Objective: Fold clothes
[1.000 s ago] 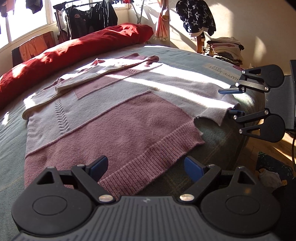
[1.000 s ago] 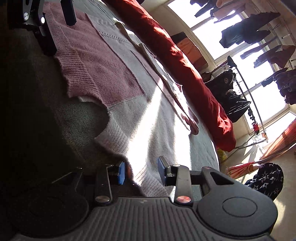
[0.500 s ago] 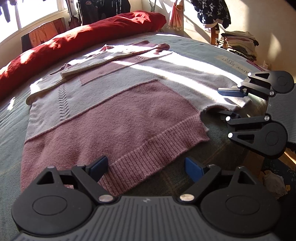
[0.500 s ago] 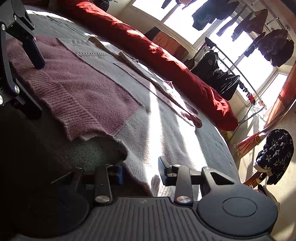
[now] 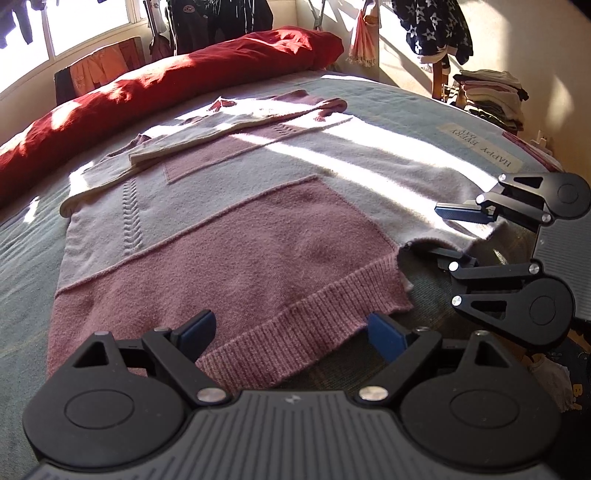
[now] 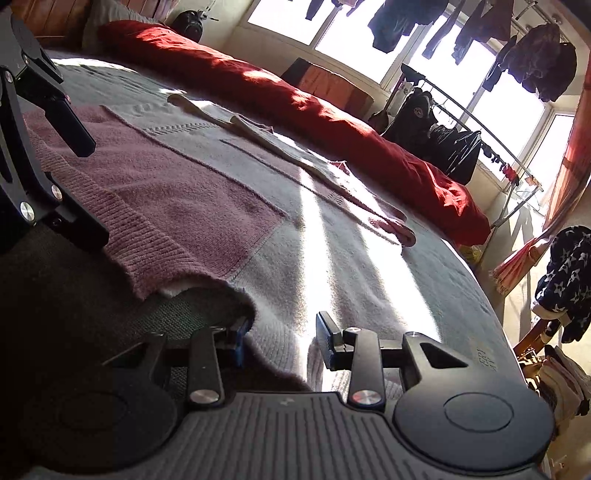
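Observation:
A pink and grey knitted sweater lies flat on the bed, with one sleeve folded across its chest. My left gripper is open wide, its fingers on either side of the pink ribbed hem at the near edge. My right gripper sits at the grey hem corner on the right. One of its fingers is above the cloth and one below. In the right wrist view the grey hem lies between the right gripper's pads with a gap showing. The left gripper appears at far left over the sweater.
The bed has a grey-blue cover and a long red bolster along its far side. A stack of folded clothes and a chair with a star-patterned garment stand beyond the bed. A clothes rack stands by the windows.
My right gripper has rolled, so its view of the bed now sits nearly level. The grey hem stays between its fingers. The left gripper has tilted slightly and stays open.

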A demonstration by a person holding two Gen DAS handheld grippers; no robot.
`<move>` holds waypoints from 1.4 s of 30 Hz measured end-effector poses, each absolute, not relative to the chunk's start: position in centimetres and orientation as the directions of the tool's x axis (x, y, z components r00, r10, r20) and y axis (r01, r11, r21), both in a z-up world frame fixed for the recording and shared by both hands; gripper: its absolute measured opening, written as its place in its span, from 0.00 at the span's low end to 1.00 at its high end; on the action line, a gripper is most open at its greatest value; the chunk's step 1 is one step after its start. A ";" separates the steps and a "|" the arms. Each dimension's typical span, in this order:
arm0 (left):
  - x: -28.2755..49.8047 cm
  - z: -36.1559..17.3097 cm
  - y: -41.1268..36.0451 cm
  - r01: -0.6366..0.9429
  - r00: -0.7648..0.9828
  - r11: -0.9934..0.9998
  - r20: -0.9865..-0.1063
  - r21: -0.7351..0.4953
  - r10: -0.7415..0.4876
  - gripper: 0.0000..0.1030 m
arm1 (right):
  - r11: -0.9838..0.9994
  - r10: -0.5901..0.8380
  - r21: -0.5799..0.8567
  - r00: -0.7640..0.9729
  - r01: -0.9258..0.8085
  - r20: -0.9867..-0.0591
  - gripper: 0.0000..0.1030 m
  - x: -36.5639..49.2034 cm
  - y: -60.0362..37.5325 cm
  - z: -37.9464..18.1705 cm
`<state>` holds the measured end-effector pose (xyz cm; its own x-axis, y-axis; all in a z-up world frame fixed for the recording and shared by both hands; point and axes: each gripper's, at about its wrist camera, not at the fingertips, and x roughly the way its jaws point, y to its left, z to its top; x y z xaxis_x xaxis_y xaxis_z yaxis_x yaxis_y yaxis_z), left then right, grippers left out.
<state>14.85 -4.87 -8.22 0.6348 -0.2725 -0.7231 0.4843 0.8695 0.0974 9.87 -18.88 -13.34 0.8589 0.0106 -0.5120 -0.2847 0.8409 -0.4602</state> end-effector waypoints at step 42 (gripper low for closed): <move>13.4 -8.6 -11.4 0.652 0.731 0.606 -0.591 0.456 -0.341 0.88 | 0.583 0.052 -0.688 0.865 -0.432 -0.499 0.50 10.6 -23.6 -9.5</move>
